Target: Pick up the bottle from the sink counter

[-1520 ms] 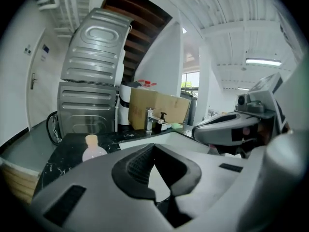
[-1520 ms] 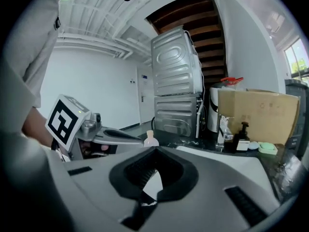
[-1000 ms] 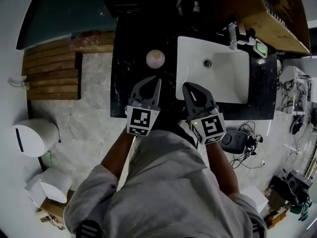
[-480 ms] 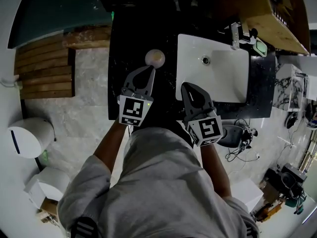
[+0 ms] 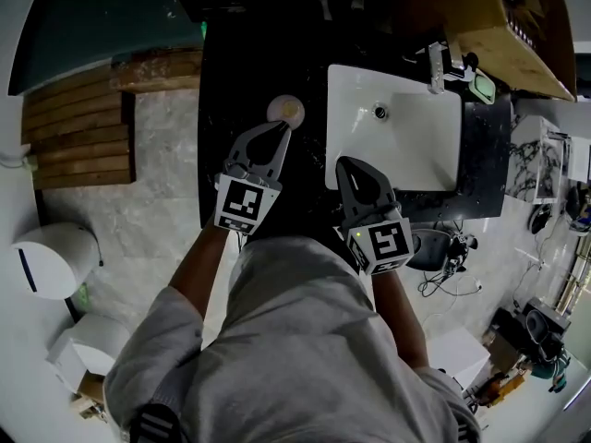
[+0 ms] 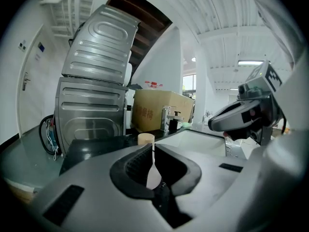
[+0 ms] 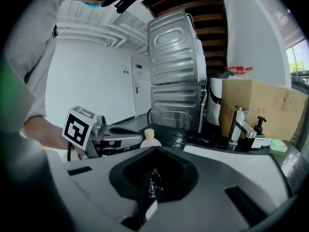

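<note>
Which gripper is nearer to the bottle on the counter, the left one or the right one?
Left. The left gripper, jaws shut, points at the bottle from just short of it. The right gripper is farther off, by the near corner of the sink.

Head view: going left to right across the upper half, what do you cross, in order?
In order: wooden slats → bottle → white sink → green soap dish. I left out the faucet and the cardboard box because they overlap the sink's span.
</note>
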